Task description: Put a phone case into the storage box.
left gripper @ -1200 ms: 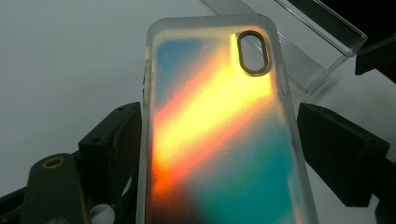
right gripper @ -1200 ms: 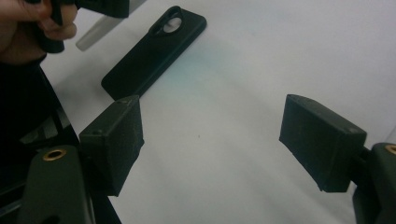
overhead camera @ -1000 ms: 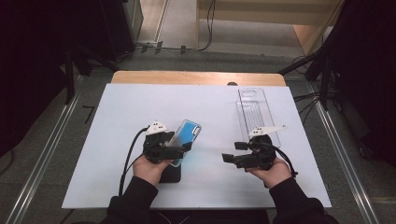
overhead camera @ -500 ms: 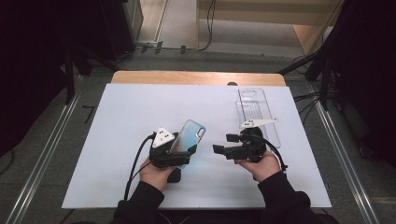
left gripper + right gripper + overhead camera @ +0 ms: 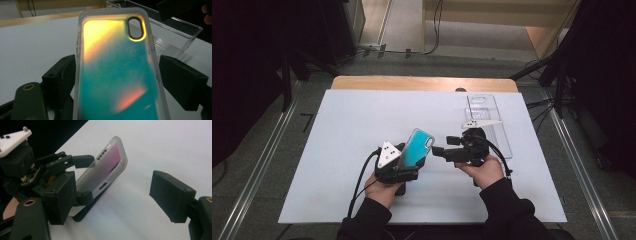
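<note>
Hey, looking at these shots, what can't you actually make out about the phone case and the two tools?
- Phone case: lower end cut off by the left gripper view's bottom edge.
- Left tool: whether its jaws press the case; high view too small.
- Clear tray: part hidden behind the right tool in the high view.

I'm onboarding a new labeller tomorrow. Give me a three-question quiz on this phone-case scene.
1. True or false: the left claw grips the teal and orange iridescent phone case.
2. Where does the clear plastic tray lie? A) beyond the right claw B) at the table's left edge C) on the floor
3. Fill in: the right claw's jaws stand ____, with nothing between them.

Key: 1 true; 2 A; 3 open
</note>
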`<state>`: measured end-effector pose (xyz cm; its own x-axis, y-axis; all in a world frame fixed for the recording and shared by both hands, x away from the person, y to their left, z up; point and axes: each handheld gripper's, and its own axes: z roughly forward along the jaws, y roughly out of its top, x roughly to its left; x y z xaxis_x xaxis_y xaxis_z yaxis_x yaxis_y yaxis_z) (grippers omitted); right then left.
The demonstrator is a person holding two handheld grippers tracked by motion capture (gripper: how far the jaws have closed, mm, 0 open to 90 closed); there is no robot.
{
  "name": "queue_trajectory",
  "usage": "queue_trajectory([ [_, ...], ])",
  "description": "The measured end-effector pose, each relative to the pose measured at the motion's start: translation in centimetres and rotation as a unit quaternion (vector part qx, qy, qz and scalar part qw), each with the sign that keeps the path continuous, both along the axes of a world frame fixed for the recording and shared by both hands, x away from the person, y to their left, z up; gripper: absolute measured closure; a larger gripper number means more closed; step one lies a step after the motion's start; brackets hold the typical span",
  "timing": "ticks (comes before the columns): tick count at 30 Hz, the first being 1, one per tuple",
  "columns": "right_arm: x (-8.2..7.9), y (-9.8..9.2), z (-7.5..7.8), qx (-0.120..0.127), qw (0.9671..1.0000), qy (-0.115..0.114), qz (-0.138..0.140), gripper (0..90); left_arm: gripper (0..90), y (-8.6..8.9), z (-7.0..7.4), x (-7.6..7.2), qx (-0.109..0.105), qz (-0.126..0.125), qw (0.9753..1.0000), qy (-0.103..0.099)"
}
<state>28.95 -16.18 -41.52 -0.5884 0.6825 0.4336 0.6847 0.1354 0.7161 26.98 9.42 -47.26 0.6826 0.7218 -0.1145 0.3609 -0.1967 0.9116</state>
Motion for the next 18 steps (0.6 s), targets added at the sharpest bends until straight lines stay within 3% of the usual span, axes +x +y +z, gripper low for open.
queue_trajectory([
  [2, 0.3, 0.3, 0.1, 0.001, 1.0000, 0.002, 0.001, 20.2, 16.7, 0.0, -0.1, -0.1, -0.011, 0.002, 0.9999, 0.002],
  [9, 1.2, 1.3, 0.3, 0.007, 1.0000, 0.007, 0.001, 21.3, 16.7, 0.1, -0.6, -0.1, -0.021, 0.011, 0.9997, -0.001],
  [18, 2.3, 2.6, -0.1, 0.014, 0.9998, 0.016, 0.005, 23.2, 16.7, 0.0, -0.4, -0.7, -0.031, 0.019, 0.9988, -0.033],
])
